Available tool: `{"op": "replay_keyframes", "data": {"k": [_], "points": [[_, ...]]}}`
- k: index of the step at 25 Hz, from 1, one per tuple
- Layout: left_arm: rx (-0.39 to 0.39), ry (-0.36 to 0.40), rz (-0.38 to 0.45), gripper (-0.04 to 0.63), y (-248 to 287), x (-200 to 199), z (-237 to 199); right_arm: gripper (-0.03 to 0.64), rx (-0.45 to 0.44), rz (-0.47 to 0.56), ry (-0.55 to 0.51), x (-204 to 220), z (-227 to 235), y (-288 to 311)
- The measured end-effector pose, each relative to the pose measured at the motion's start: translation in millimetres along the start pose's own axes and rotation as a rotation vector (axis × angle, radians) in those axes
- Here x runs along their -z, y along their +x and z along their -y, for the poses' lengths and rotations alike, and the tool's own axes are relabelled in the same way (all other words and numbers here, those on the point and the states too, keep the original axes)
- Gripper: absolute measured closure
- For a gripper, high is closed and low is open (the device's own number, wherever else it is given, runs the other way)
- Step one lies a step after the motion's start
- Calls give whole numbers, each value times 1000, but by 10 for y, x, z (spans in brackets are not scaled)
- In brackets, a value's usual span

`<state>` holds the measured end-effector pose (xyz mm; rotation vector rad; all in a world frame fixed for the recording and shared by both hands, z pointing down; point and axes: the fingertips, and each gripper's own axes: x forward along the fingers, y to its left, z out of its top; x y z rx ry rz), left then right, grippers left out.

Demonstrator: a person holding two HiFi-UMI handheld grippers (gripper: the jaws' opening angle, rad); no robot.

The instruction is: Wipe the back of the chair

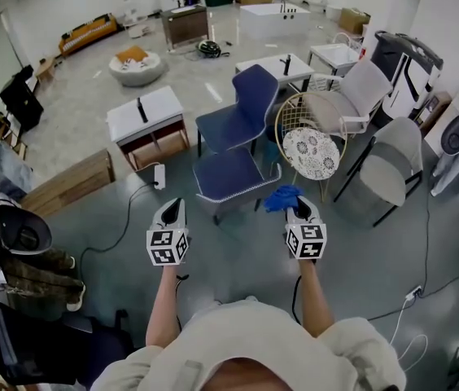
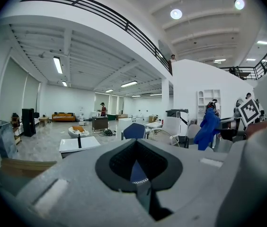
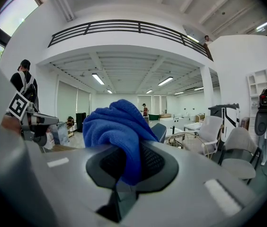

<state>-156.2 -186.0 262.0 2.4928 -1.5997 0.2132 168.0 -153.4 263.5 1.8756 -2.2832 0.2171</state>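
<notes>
A blue chair stands ahead of me, its seat toward me and its back on the far side. My right gripper is shut on a bunched blue cloth near the seat's right front corner. In the right gripper view the cloth bulges up from between the jaws of the right gripper and hides most of the chair. My left gripper hovers left of the seat, shut with nothing in it. The left gripper view looks over the shut left gripper to the chair and the cloth.
A gold wire chair with a lace cushion stands just right of the blue chair, with grey chairs beyond it. A white low table and a wooden box stand at the left. A cable crosses the floor. A black office chair is at my left.
</notes>
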Motion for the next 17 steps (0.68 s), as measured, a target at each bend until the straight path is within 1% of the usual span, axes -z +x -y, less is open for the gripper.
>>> {"op": "replay_keyframes", "data": {"k": [9, 17], "points": [[22, 6, -11, 591, 54, 26, 90, 575, 8, -5, 9, 1, 9, -31], [34, 4, -3, 591, 53, -3, 160, 575, 4, 3, 4, -40, -30, -44]]}}
